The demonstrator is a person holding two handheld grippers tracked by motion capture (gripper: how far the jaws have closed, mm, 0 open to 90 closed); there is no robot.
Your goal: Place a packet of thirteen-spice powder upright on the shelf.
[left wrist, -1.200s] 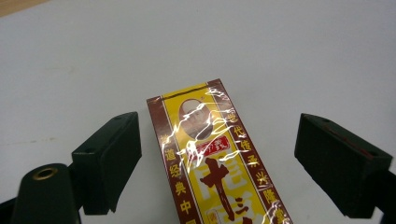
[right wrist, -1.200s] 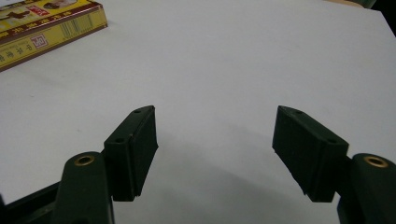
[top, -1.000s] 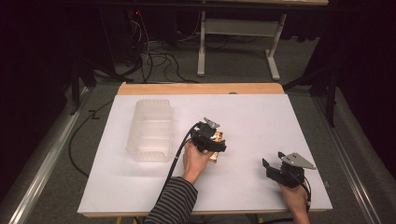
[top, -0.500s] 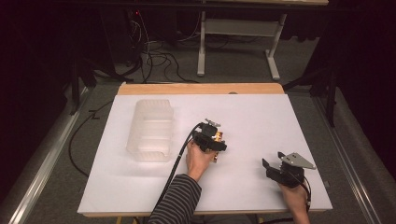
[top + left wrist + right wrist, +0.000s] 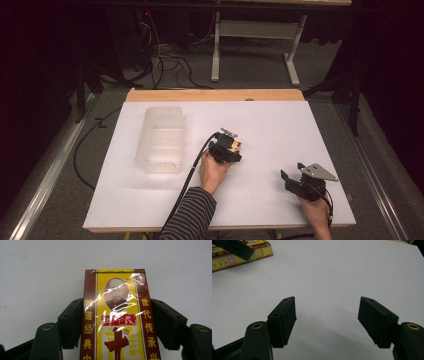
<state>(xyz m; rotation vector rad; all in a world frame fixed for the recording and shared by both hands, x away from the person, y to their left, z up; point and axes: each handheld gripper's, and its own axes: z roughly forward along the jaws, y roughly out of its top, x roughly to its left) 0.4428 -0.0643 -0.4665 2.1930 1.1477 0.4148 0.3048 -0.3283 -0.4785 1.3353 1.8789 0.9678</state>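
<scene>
Yellow and dark red, with a film wrap that catches the light, the box (image 5: 116, 322) sits between the 2 black jaws of the left tool (image 5: 116, 325), which press against its long sides. Its face carries a small portrait and printed characters, and it lies close over the white sheet of the table (image 5: 280, 120).

From the high view, the left tool (image 5: 227, 148) is near the middle of the table, held by a hand (image 5: 212, 172) with a striped sleeve (image 5: 187, 215) behind it, and a bit of the yellow box (image 5: 236, 145) peeks out at its tip. A clear plastic bin (image 5: 161, 140) stands to its left, near but apart.

At the table's near right corner rests the right tool (image 5: 287, 177), well apart from the box. Its own view shows its jaws spread wide over bare white surface with nothing between them (image 5: 327, 322). In that view's upper left corner the box (image 5: 235, 257) lies flat, with a jaw of the other tool across it.
</scene>
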